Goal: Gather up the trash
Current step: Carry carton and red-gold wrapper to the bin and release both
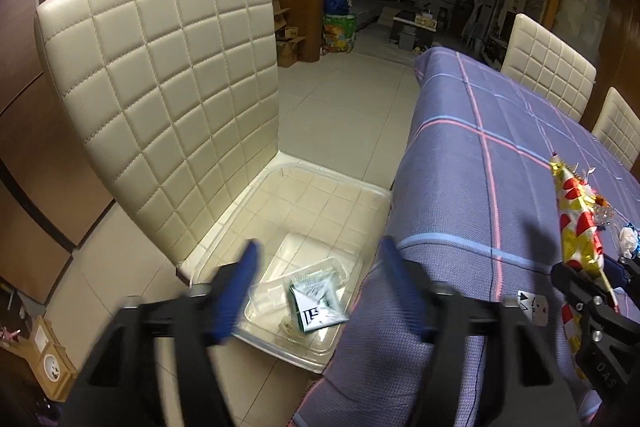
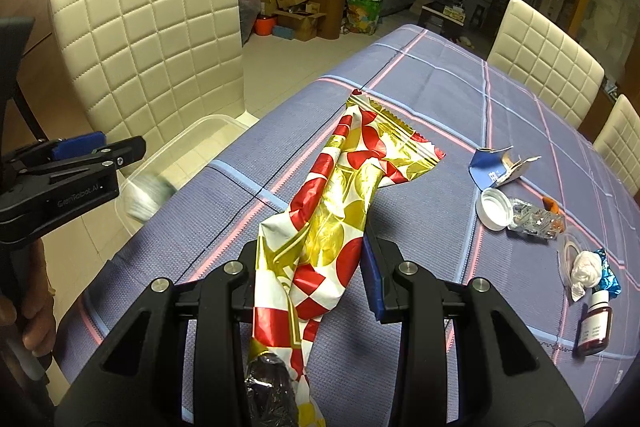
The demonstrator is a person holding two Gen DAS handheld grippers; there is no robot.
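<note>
My right gripper [image 2: 312, 267] is shut on a red, gold and white snack wrapper [image 2: 344, 195] and holds it above the blue checked tablecloth [image 2: 420, 87]. The wrapper also shows at the right of the left wrist view [image 1: 576, 219]. My left gripper [image 1: 320, 291] is open and empty above a clear plastic bin [image 1: 328, 211] on a cream chair seat. A green and white packet [image 1: 316, 307] lies in the bin. More trash lies on the table at the right: a torn blue carton [image 2: 492, 171], a white cap [image 2: 494, 209], a crumpled clear wrapper [image 2: 536, 221], a white tissue [image 2: 586, 269].
A cream quilted chair back [image 1: 168, 83] rises behind the bin. Two more cream chairs [image 2: 548, 63] stand at the table's far side. A small red bottle [image 2: 596, 327] lies near the table's right edge. Boxes and bags clutter the floor at the back [image 2: 296, 15].
</note>
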